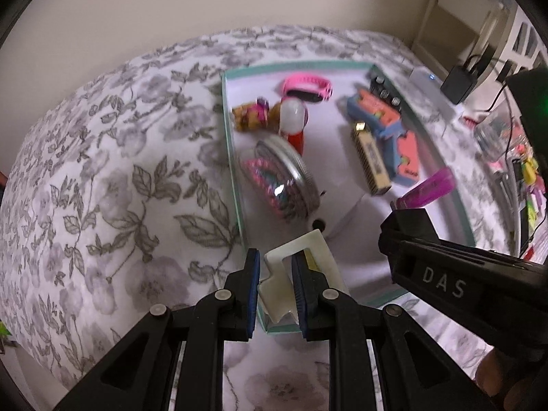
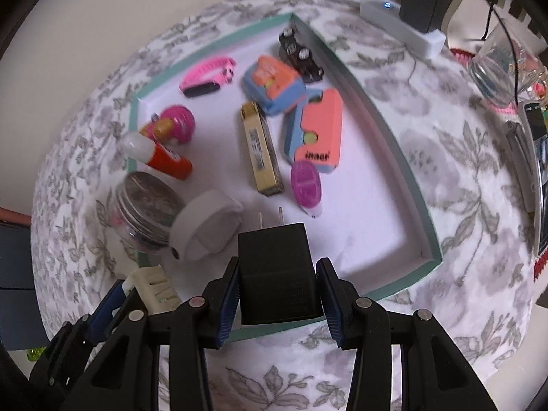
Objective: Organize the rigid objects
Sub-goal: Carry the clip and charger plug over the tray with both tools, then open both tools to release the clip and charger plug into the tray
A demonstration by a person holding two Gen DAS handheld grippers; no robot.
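A teal-rimmed tray (image 1: pixel 233 157) (image 2: pixel 394 144) with a white floor lies on the flowered cloth and holds several small items. My left gripper (image 1: pixel 275 260) is shut on a cream plastic clip (image 1: pixel 318 246) and hovers over the tray's near left corner. In the right wrist view it (image 2: pixel 130 284) shows at the lower left with the clip (image 2: pixel 154 284). My right gripper (image 2: pixel 279 267) is shut on a black plug charger (image 2: pixel 274 257), prongs pointing away, above the tray's near edge. From the left wrist view the right gripper (image 1: pixel 411 229) comes in from the right.
In the tray: a metal-lidded jar (image 2: pixel 144 205), a white round case (image 2: pixel 205 229), an orange glue stick (image 2: pixel 167 161), a gold box (image 2: pixel 262 150), orange-and-blue toys (image 2: pixel 318 130), a purple oval (image 2: pixel 306 181), a pink band (image 2: pixel 209 75). Right of the tray stand a glass jar (image 2: pixel 496 68) and a power strip (image 2: pixel 400 24).
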